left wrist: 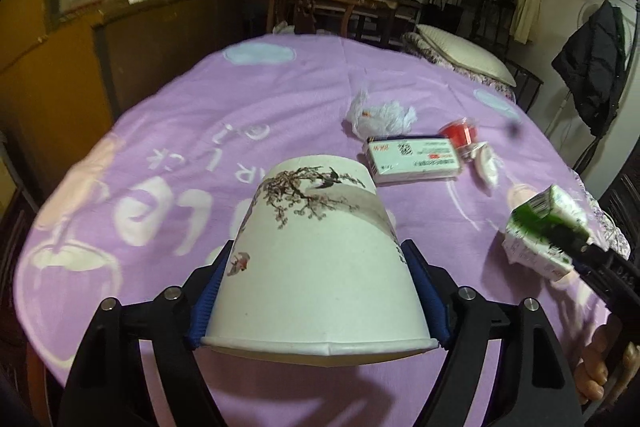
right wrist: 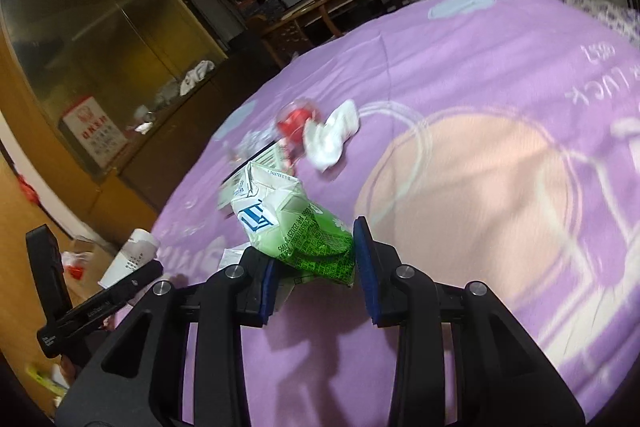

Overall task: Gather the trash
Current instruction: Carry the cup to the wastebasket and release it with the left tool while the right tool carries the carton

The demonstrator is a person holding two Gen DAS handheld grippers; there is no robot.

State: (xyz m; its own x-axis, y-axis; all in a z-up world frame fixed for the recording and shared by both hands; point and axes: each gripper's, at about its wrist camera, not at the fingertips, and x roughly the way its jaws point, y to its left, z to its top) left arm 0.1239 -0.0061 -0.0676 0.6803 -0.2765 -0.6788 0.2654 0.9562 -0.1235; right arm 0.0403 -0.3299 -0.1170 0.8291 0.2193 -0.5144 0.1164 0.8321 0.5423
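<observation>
A white paper cup (left wrist: 320, 259) with a plum-branch print hangs upside down above the purple blanket (left wrist: 180, 99). My left gripper (left wrist: 316, 259) is shut on it, blue pads pressing both sides. At the right edge my right gripper (left wrist: 576, 243) carries a crushed green-and-white carton (left wrist: 536, 227). In the right wrist view that carton (right wrist: 296, 223) sits between the blue pads of my right gripper (right wrist: 316, 247), raised off the blanket (right wrist: 480, 67) over its shadow. The cup (right wrist: 132, 259) and the left gripper's black body show at the far left.
On the blanket lie a crumpled white bag (left wrist: 380, 115), a flat white box (left wrist: 412, 157), a red-lidded clear tub (left wrist: 460, 133) and a wad of tissue (left wrist: 486, 163). A wooden cabinet (left wrist: 60, 67) stands left of the bed. A pillow (left wrist: 460, 47) lies at the far end.
</observation>
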